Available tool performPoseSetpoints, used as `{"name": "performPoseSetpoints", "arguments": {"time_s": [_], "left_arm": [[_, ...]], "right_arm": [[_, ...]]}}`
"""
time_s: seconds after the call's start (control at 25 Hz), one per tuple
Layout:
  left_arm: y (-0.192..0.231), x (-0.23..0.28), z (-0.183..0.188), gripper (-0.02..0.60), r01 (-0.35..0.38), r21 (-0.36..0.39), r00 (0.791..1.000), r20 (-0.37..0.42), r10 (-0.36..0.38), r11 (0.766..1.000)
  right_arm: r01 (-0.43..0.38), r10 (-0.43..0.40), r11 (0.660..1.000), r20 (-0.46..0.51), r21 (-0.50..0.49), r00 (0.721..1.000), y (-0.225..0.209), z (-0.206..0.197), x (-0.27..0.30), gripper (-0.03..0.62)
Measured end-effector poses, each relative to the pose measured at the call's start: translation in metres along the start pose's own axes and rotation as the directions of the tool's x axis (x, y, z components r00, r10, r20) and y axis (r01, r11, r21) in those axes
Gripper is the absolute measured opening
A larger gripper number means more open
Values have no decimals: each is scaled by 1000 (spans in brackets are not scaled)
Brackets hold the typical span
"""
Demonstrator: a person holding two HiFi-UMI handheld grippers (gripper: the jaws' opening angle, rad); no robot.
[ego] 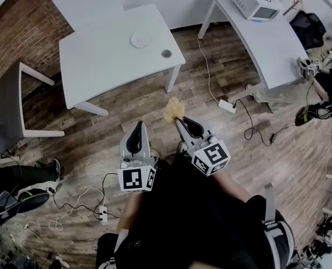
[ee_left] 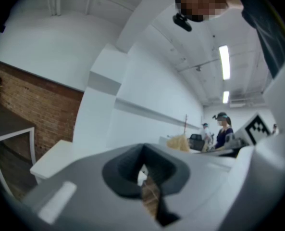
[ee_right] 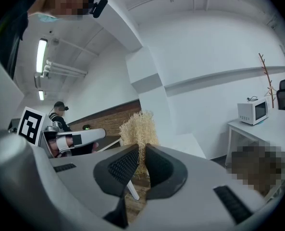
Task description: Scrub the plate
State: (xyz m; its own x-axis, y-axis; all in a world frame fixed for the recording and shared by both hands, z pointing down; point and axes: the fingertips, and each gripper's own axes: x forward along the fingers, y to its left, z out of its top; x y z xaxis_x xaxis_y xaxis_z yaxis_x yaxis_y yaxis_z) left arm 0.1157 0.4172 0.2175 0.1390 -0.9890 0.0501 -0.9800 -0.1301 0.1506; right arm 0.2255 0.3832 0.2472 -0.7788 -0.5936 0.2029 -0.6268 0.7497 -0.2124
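A small white plate (ego: 139,40) lies on the white table (ego: 98,66) across the wooden floor, well ahead of both grippers. My right gripper (ego: 179,120) (ee_right: 141,160) is shut on a straw-coloured fibre scrubber (ego: 173,110) (ee_right: 138,131), whose tuft sticks out past the fingertips. The same scrubber (ee_left: 179,142) shows far off in the left gripper view. Beside it, my left gripper (ego: 138,124) (ee_left: 143,165) is held up over the floor, jaws shut with nothing between them. Both point towards the table.
A small grey round object (ego: 166,53) sits near the plate. At the right, a second white table (ego: 266,43) carries a microwave (ego: 259,4). Cables and a power strip (ego: 227,106) lie on the floor. A dark table (ego: 3,105) stands left. People sit at both edges.
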Motion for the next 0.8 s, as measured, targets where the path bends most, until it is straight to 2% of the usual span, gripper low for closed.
{"name": "performPoseSetpoints", "arguments": {"time_s": [0.2, 0.32, 0.52, 0.8], "left_arm": [[19, -13, 1, 0, 24, 32, 1000, -13, -24, 999], [31, -23, -3, 1, 35, 34, 999, -31, -34, 999], [48, -31, -3, 0, 43, 16, 999, -14, -43, 999], [59, -28, -6, 0, 67, -9, 998, -21, -67, 998]], "right_arm": [[16, -16, 1000, -17, -7, 1000, 22, -8, 13, 40], [30, -31, 1000, -29, -8, 999, 36, -14, 17, 40], [47, -48, 999, -37, -15, 998, 50, -19, 23, 40], [77, -77, 997, -47, 2, 996, 41, -20, 38, 40]]}}
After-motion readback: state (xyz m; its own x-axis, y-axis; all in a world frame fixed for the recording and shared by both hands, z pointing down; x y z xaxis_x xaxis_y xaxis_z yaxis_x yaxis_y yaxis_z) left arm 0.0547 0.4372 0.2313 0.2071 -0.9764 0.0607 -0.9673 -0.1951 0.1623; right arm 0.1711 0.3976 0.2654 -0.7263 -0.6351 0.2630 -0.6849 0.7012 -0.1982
